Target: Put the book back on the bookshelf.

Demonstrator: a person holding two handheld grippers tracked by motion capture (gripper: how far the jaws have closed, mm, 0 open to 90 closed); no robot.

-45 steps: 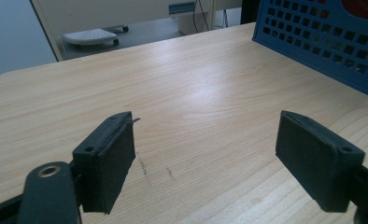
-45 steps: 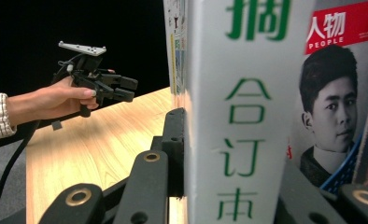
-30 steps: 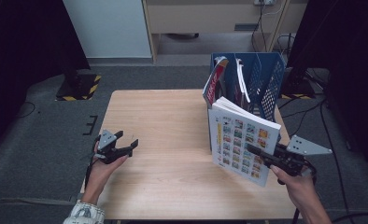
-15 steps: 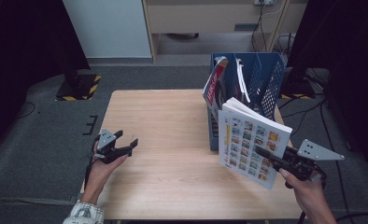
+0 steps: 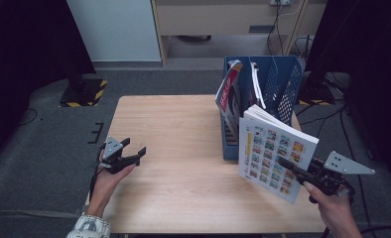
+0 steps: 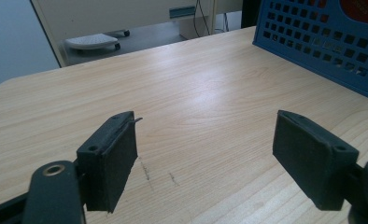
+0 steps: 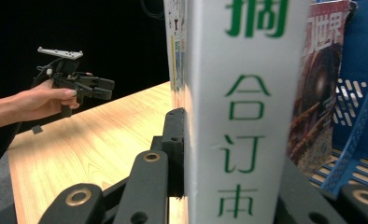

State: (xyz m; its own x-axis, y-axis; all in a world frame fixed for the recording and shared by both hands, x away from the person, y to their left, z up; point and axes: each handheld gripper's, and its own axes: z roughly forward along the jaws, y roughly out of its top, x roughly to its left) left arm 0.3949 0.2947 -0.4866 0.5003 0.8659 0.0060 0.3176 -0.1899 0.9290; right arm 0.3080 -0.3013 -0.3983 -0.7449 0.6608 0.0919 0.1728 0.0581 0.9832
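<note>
A thick book (image 5: 275, 151) is held upright above the worktop (image 5: 183, 148), just beside the blue file rack (image 5: 283, 87) — clamped at its spine by the right tool (image 5: 283, 162). The left tool (image 5: 134, 154) is kept apart and empty. If the book is tilted, it could slip out — the hold is taken only at one edge.

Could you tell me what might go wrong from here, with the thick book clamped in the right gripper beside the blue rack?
The right gripper pinches the book only at its lower spine, so the heavy volume may pivot or slip. The blue rack already holds a red magazine, and the book could snag it or the rack's front edge. The left gripper hovers open, far off, so nothing steadies the rack.
</note>
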